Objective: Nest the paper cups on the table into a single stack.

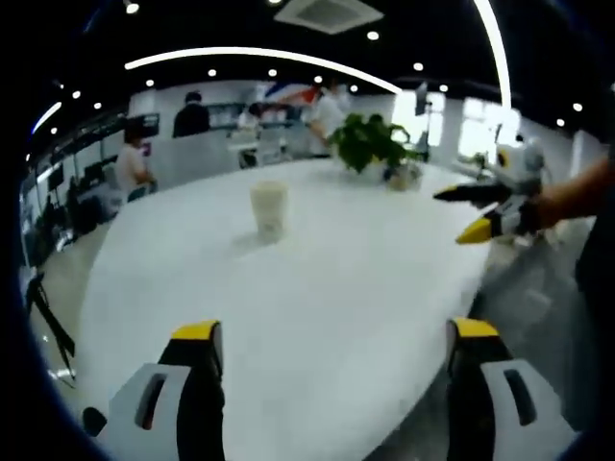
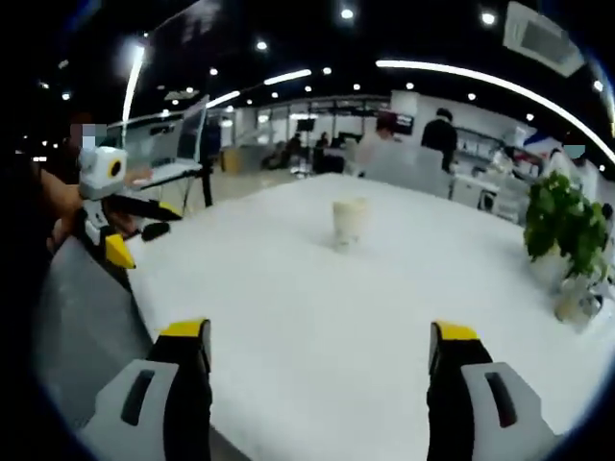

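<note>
A pale paper cup (image 1: 269,208) is seen standing upright on the white table (image 1: 317,317), well beyond both grippers, with nothing touching it. It looks cream-coloured and blurred; whether it is one cup or several nested cannot be told. The left gripper (image 1: 334,338) is held wide apart and empty. The right gripper (image 2: 319,338) is likewise spread wide, holding nothing. A potted green plant (image 2: 567,230) is placed at the far right of the table.

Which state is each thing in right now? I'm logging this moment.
Paper cup stack: upright on the table, untouched.
Table: white, bearing the cups and plant.
Potted plant: upright near the table edge.
Left gripper: open, holding nothing.
Right gripper: open, holding nothing.
</note>
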### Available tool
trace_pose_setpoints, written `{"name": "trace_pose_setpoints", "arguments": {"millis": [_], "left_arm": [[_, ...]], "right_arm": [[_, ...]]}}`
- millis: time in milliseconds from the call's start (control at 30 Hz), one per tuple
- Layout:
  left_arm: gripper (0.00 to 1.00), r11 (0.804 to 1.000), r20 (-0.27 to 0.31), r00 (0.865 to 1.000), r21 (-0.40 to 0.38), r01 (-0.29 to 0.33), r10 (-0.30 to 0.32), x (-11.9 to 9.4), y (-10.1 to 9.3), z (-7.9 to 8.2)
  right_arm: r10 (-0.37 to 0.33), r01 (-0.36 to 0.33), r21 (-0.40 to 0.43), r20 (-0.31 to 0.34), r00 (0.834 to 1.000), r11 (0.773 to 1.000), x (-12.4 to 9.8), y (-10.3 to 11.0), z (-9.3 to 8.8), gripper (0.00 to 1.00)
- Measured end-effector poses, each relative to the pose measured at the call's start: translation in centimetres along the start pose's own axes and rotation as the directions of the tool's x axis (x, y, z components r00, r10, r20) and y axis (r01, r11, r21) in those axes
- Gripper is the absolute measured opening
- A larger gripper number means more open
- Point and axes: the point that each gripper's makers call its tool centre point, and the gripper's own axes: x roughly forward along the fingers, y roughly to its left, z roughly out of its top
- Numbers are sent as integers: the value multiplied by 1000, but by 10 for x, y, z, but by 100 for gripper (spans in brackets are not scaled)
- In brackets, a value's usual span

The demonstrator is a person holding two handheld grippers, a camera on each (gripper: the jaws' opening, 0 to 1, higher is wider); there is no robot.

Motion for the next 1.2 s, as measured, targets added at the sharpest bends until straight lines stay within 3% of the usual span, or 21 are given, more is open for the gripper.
{"name": "trace_pose_setpoints", "arguments": {"millis": [67, 100, 133, 167, 200, 233, 267, 300, 333, 367, 400, 500, 600, 667, 733, 767, 933, 1067, 1200], "left_arm": [[93, 1000, -2, 1000, -15, 7, -7, 5, -6, -1], [93, 997, -33, 999, 72, 13, -11, 8, -7, -5], [92, 994, -8, 1000, 108, -12, 13, 8, -3, -3], [90, 992, 16, 999, 121, -31, 29, 9, -1, -2], [87, 995, 9, 1000, 98, -29, 28, 11, -2, -7], [88, 999, -37, 999, 45, -15, 16, 12, -4, -16], [90, 999, -73, 997, 39, -21, 24, 14, -3, -21], [91, 987, -90, 989, 119, -105, 116, 11, 11, -18], [89, 970, -47, 985, 191, -152, 164, 10, 19, -8], [89, 963, -4, 985, 213, -165, 170, 10, 20, 0], [91, 969, 25, 987, 186, -164, 162, 11, 17, 4], [93, 964, -39, 981, 197, -180, 191, 7, 17, -10], [93, 951, -24, 976, 230, -207, 219, 4, 18, -5], [96, 943, 40, 966, 207, -260, 257, 2, 29, 9], [98, 954, 46, 966, 154, -257, 253, 0, 32, 8], [98, 960, 16, 966, 110, -257, 256, -3, 32, 1], [98, 953, 12, 957, 78, -291, 291, -5, 43, -2], [98, 958, 2, 960, 58, -281, 281, -5, 41, -6], [98, 964, 16, 966, 60, -260, 259, -3, 35, -4]], "right_arm": [[-44, 44, 26, 19, 999, 999, -1, 4, -1, 93], [-73, 73, -67, -7, 997, 995, -1, 3, -4, 91], [-99, 100, -103, 17, 995, 990, 0, 1, -2, 90], [-160, 166, -113, 63, 985, 980, 2, -7, 2, 89], [-183, 187, -156, 36, 982, 970, 5, -11, -5, 89], [-187, 179, -197, -22, 982, 964, 7, -12, -14, 89], [-173, 162, -183, -49, 984, 970, 8, -9, -19, 88], [-164, 156, -177, -31, 986, 972, 9, -8, -16, 88], [-159, 152, -184, -22, 987, 971, 7, -8, -13, 89], [-152, 147, -181, -13, 988, 972, 7, -9, -11, 90], [-127, 125, -166, -5, 992, 978, 6, -6, -9, 91], [-77, 82, -200, 33, 996, 976, 2, 5, -4, 90], [-24, 31, -199, 34, 999, 980, 3, 15, -5, 90], [22, -12, -153, 65, 998, 988, 1, 20, 2, 90], [40, -27, -133, 98, 994, 991, -5, 22, 7, 90], [53, -40, -109, 123, 991, 993, -7, 22, 12, 91], [57, -54, -20, 154, 986, 998, -12, 14, 18, 95], [51, -49, -12, 200, 979, 999, -14, 10, 25, 96], [12, -17, 23, 188, 982, 1000, -12, 2, 21, 96]]}}
